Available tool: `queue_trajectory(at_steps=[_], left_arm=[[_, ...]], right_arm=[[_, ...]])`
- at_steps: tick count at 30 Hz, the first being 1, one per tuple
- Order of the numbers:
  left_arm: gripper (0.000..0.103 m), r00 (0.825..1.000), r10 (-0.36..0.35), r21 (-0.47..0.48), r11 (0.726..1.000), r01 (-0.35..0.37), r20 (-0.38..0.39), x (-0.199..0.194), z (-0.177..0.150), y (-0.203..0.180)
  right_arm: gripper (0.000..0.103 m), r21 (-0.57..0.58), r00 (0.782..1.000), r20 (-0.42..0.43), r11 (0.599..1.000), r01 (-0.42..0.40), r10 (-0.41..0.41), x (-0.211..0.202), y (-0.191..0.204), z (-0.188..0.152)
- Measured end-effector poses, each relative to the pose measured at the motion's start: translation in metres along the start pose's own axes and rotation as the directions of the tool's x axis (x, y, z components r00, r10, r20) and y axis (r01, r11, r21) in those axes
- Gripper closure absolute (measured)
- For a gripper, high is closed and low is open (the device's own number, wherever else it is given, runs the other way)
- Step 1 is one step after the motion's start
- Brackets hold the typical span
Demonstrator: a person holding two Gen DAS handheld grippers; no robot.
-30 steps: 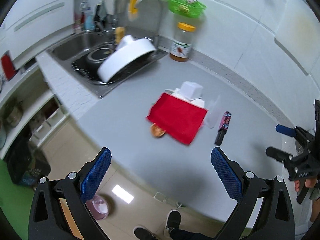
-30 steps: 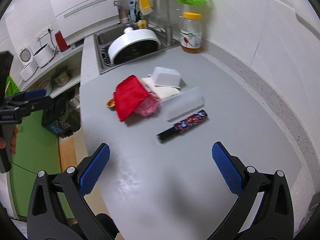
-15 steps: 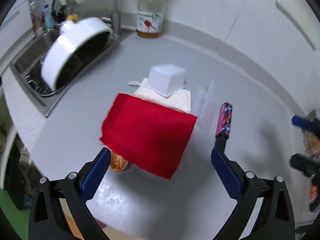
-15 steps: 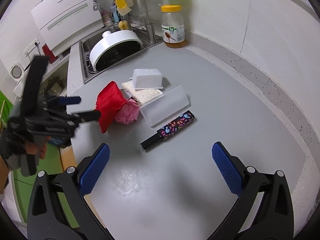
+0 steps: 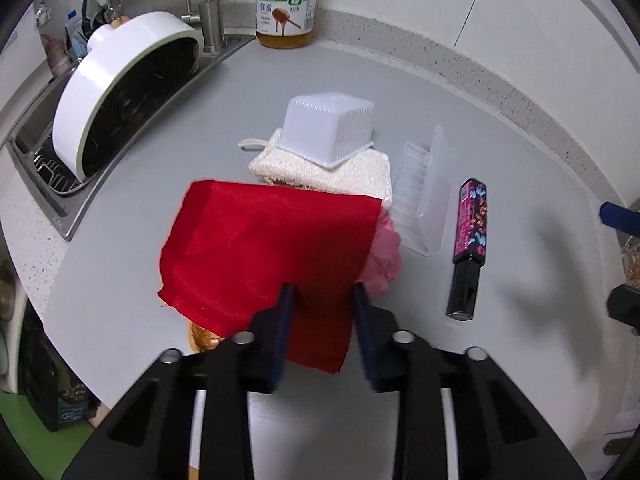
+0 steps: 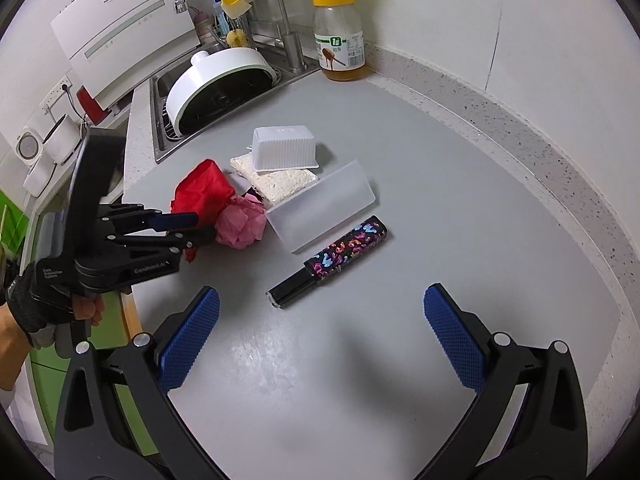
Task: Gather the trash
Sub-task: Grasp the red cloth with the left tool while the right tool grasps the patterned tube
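A red cloth (image 5: 264,256) lies on the grey counter (image 5: 160,132), over a pink crumpled paper (image 5: 384,256) and an orange-brown piece (image 5: 202,338). My left gripper (image 5: 323,300) has closed in on the cloth's near edge, with cloth between its pads. In the right wrist view the left gripper (image 6: 196,226) reaches the red cloth (image 6: 202,192) beside the pink paper (image 6: 242,226). My right gripper (image 6: 322,336) is open and empty above bare counter, short of a patterned black tube (image 6: 332,260).
A white tub (image 5: 328,130) sits upside down on a cream sponge (image 5: 348,176). A clear lid (image 5: 424,196) and the tube (image 5: 470,240) lie to the right. A honey jar (image 5: 286,4) stands by the wall. A sink with a white pot (image 5: 116,88) is at the left.
My left gripper moved forward and down to the red cloth and closed from wide open onto its near edge. My right gripper stayed open and drifted slightly closer to the tube.
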State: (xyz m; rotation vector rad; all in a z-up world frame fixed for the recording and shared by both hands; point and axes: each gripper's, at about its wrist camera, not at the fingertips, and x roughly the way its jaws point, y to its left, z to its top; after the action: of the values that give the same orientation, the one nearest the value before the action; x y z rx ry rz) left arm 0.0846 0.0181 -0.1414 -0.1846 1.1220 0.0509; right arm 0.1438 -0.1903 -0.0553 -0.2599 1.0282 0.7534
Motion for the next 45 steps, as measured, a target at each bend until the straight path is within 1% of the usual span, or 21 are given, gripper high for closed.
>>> queue_trajectory(at_steps=[4,5,11,15,20,21,22,24,26,28,29,30,32,34,38,40,45], left_arm=[[0.095,1.000,0.001,-0.011,1.000,-0.001,0.026,-0.018,0.004,0.006],[0.096,0.999,0.001,-0.014,1.000,-0.001,0.032,-0.022,0.006,0.008],[0.099,0.995,-0.007,-0.034,0.999,0.010,0.101,-0.063,0.015,0.018],[0.099,0.989,-0.017,-0.034,0.999,0.022,0.149,-0.089,0.019,0.021],[0.099,0.982,-0.026,-0.029,0.999,0.032,0.186,-0.106,0.023,0.026],[0.099,0.982,-0.028,-0.029,0.999,0.034,0.189,-0.107,0.024,0.028],[0.099,0.981,-0.030,-0.029,0.999,0.037,0.190,-0.108,0.023,0.029],[0.099,0.981,-0.036,-0.031,0.999,0.043,0.189,-0.107,0.024,0.032],[0.099,0.981,-0.041,-0.031,0.998,0.048,0.188,-0.106,0.023,0.034],[0.099,0.981,-0.046,-0.035,0.998,0.053,0.187,-0.106,0.021,0.037],[0.099,0.981,-0.047,-0.037,0.998,0.055,0.186,-0.106,0.021,0.039],[0.099,0.981,-0.049,-0.039,0.998,0.057,0.186,-0.106,0.020,0.040],[0.099,0.981,-0.051,-0.041,0.997,0.060,0.187,-0.107,0.018,0.042],[0.099,0.980,-0.053,-0.043,0.997,0.062,0.189,-0.108,0.017,0.042],[0.099,0.979,-0.057,-0.043,0.997,0.067,0.194,-0.111,0.015,0.040],[0.099,0.979,-0.060,-0.044,0.997,0.070,0.196,-0.113,0.014,0.040],[0.099,0.976,-0.062,-0.045,0.996,0.072,0.207,-0.120,0.008,0.033]], right_arm=[[0.003,-0.005,1.000,-0.001,1.000,-0.003,0.003,0.003,0.003,0.003],[0.003,-0.005,1.000,-0.002,1.000,-0.004,0.004,0.005,0.004,0.003],[0.003,0.021,1.000,-0.025,1.000,0.001,-0.001,0.024,0.007,0.006],[0.003,0.054,0.998,-0.062,0.998,0.033,-0.029,0.048,0.006,0.006],[0.003,0.138,0.989,-0.133,0.987,0.086,-0.067,0.088,-0.004,0.005],[0.005,0.153,0.988,-0.141,0.984,0.092,-0.070,0.092,-0.006,0.005],[0.016,0.171,0.986,-0.150,0.980,0.103,-0.078,0.098,-0.008,0.005],[0.028,0.197,0.983,-0.161,0.973,0.122,-0.091,0.107,-0.011,0.007],[0.037,0.206,0.983,-0.160,0.970,0.125,-0.093,0.111,-0.011,0.008],[0.053,0.208,0.982,-0.161,0.969,0.134,-0.101,0.114,-0.009,0.010],[0.053,0.206,0.981,-0.163,0.968,0.140,-0.107,0.114,-0.008,0.010],[0.058,0.203,0.981,-0.163,0.970,0.135,-0.103,0.114,-0.007,0.011],[0.060,0.199,0.981,-0.164,0.971,0.135,-0.103,0.115,-0.006,0.011],[0.066,0.200,0.982,-0.163,0.972,0.125,-0.092,0.116,-0.007,0.011],[0.071,0.182,0.983,-0.165,0.977,0.111,-0.081,0.110,-0.005,0.009],[0.077,0.170,0.984,-0.158,0.980,0.103,-0.077,0.104,-0.004,0.007],[0.081,0.102,0.988,-0.119,0.989,0.110,-0.097,0.079,0.002,0.005]])
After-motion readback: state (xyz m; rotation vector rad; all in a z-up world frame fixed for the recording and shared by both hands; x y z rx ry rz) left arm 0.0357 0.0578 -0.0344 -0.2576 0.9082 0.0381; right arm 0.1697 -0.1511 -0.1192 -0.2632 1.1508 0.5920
